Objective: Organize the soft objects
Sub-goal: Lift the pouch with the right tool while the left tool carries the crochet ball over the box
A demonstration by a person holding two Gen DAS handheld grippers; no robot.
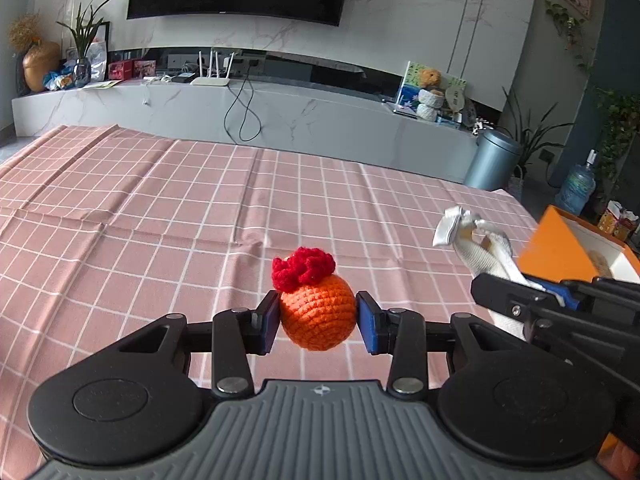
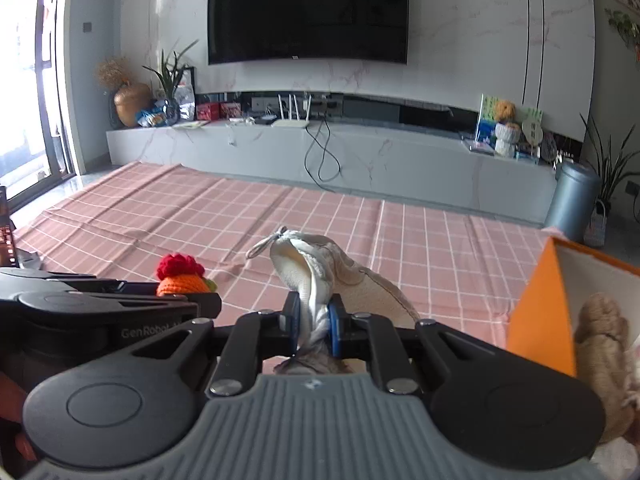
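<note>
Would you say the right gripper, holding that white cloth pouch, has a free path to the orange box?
Probably yes: the right gripper holds the white cloth pouch, the orange box stands open just to its right, and nothing lies between them.

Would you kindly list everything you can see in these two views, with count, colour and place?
crocheted ball: one, orange with red top, between the left fingers.
cloth pouch: one, cream white, pinched by the right fingers.
box: one, orange outside, white inside, at right on the cloth.
plush toy: one, beige, inside the box.
tablecloth: one, pink with white grid, under everything.
television: one, black, on the wall.
bin: one, blue-grey, beyond the table.
left gripper: shut on the ball.
right gripper: shut on the pouch.
</note>
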